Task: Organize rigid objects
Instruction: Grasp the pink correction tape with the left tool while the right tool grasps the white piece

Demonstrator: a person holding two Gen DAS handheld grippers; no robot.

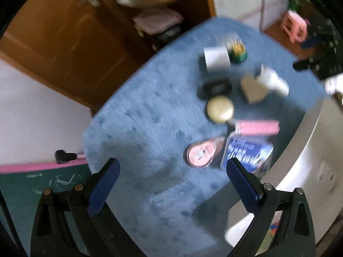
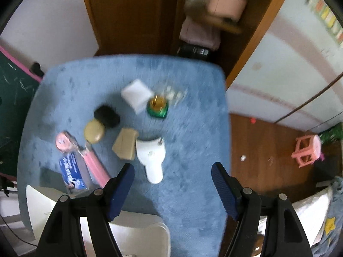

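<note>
Both of my wrist views are smeared with motion blur, so small detail is unreliable. Left gripper: jaws spread wide, nothing between the blue pads, hanging above bare blue tablecloth. Right gripper: jaws apart and empty, likewise above the cloth, with the white handled device lying just beyond its tips. The objects to sort sit clustered on the cloth, all lying loose, none gripped. From the right wrist view I count: a white box toward the far side, a green round container with something gold inside just beside it, a black case touching a round beige compact, a tan heart-shaped piece next to the white device, a pink round item, a pink bar-shaped box and a blue printed box at the near left edge. A white chair back shows below the table edge. A wooden cabinet stands behind the table, and a pink stool is on the wood floor, well apart.
</note>
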